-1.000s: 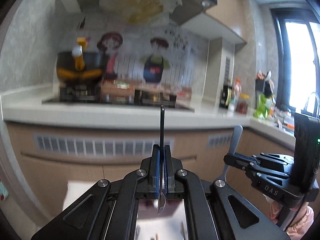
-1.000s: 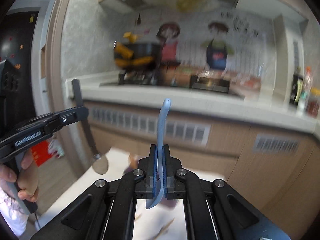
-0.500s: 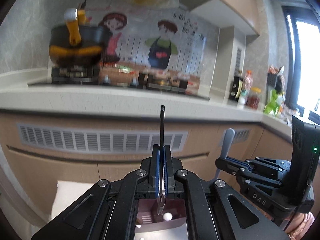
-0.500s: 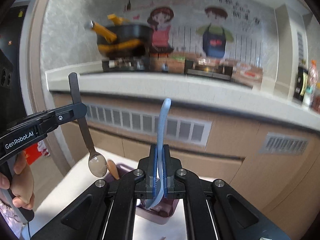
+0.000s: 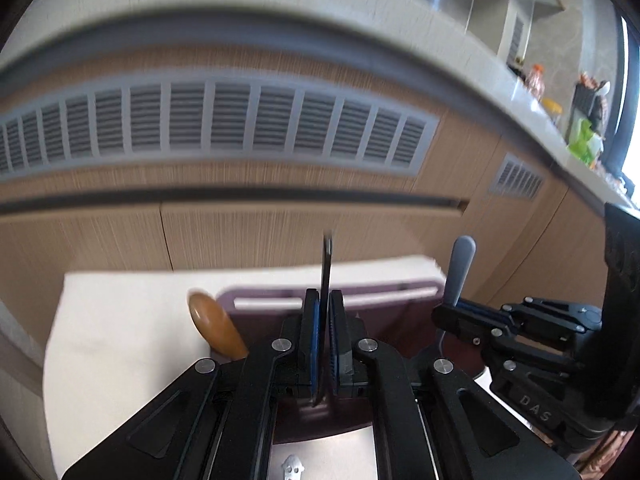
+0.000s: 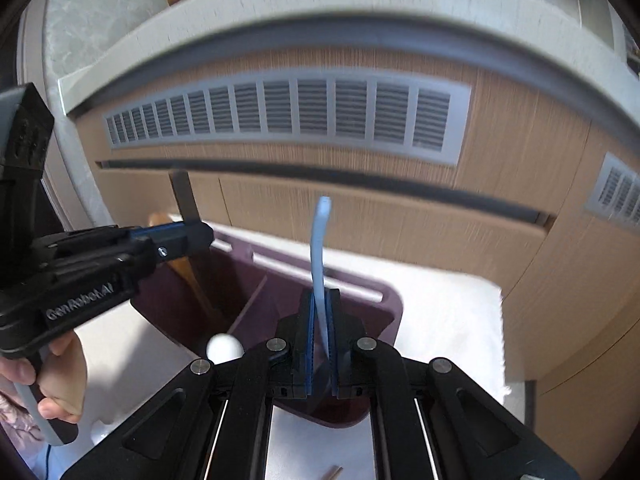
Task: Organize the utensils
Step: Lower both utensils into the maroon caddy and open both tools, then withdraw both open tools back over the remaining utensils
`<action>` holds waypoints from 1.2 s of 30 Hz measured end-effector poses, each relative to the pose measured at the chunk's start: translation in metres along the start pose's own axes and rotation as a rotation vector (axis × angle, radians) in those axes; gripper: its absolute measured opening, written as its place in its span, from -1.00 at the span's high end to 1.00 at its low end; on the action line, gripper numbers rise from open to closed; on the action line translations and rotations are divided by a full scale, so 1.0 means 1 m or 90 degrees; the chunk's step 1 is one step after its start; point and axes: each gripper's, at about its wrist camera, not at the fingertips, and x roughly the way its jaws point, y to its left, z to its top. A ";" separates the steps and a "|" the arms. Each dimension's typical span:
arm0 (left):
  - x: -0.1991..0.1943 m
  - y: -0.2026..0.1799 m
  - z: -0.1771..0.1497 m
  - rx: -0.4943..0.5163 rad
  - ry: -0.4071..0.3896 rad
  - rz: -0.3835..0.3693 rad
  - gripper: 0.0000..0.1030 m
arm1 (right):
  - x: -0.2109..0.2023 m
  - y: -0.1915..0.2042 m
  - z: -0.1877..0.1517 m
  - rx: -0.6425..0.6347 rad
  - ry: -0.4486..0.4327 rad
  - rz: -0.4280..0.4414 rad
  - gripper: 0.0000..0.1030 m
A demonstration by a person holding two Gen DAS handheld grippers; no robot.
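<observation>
Two utensils, perhaps, in purple caddy [image 6: 384, 292].

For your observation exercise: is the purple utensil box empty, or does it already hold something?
Not empty. The purple utensil box already holds a wooden utensil leaning in its left compartment; a white rounded piece shows there too.

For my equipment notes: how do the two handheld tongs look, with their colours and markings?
Both are matte black with silver screws and blue pads. The left tongs carry white "GenRobot.AI" lettering; the right tongs show "DAS". A grey cable hangs below the left hand, beside a pinkish sleeve.
</observation>
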 end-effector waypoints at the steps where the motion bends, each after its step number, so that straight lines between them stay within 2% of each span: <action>1: 0.002 0.000 -0.002 -0.002 0.006 -0.002 0.83 | 0.002 0.000 -0.001 0.001 0.004 0.001 0.84; 2: 0.004 0.001 -0.005 -0.006 0.011 -0.003 0.72 | 0.004 -0.001 -0.004 0.001 0.008 0.003 0.82; 3: 0.003 0.002 -0.007 -0.011 0.013 -0.003 0.56 | 0.005 0.000 -0.006 0.000 0.009 0.005 0.71; 4: 0.000 0.002 -0.009 -0.013 0.012 -0.001 0.48 | 0.005 0.000 -0.007 0.001 0.010 0.008 0.51; 5: -0.005 0.003 -0.011 -0.016 0.007 0.002 0.36 | 0.003 -0.001 -0.009 0.003 0.006 0.011 0.42; 6: -0.012 0.003 -0.013 -0.020 0.002 0.005 0.31 | 0.000 -0.002 -0.009 0.005 -0.002 0.012 0.24; 9: -0.037 0.007 -0.019 -0.031 -0.004 0.017 0.28 | -0.020 -0.003 -0.016 0.017 -0.026 0.008 0.13; 10: -0.045 0.008 -0.022 -0.033 -0.002 0.027 0.25 | -0.026 -0.003 -0.017 0.020 -0.033 0.005 0.03; 11: -0.054 0.009 -0.028 -0.033 0.000 0.042 0.12 | -0.033 -0.003 -0.020 0.024 -0.041 -0.001 -0.08; 12: -0.061 0.009 -0.032 -0.032 -0.001 0.052 0.00 | -0.040 -0.003 -0.023 0.027 -0.051 -0.007 -0.34; 16: -0.092 0.013 -0.062 -0.020 0.001 0.096 -0.09 | -0.072 0.004 -0.047 0.020 -0.107 -0.064 -1.00; 18: -0.102 0.017 -0.078 -0.024 0.016 0.104 -0.15 | -0.079 0.010 -0.056 0.012 -0.108 -0.087 -1.00; 19: -0.106 0.019 -0.087 -0.028 0.026 0.107 -0.19 | -0.081 0.012 -0.063 0.009 -0.091 -0.096 -1.00; 21: -0.113 0.024 -0.105 -0.039 0.045 0.115 -0.28 | -0.082 0.014 -0.074 0.008 -0.061 -0.082 -1.00; 24: -0.121 0.027 -0.133 -0.047 0.076 0.119 -0.29 | -0.079 0.014 -0.095 0.027 -0.013 -0.047 -1.00; 25: -0.123 0.027 -0.141 -0.047 0.085 0.119 -0.29 | -0.075 0.014 -0.106 0.035 0.019 -0.036 -1.00; 27: -0.128 0.025 -0.158 -0.048 0.100 0.122 -0.29 | -0.069 0.019 -0.122 0.021 0.059 -0.036 -1.00; 32: -0.135 0.016 -0.194 -0.019 0.134 0.121 -0.35 | -0.069 0.038 -0.157 -0.070 0.090 -0.150 -1.00; 34: -0.138 0.012 -0.205 -0.009 0.147 0.112 -0.35 | -0.071 0.043 -0.169 -0.084 0.105 -0.170 -1.00; 36: -0.135 0.006 -0.211 -0.006 0.165 0.081 -0.35 | -0.071 0.045 -0.175 -0.084 0.117 -0.169 -1.00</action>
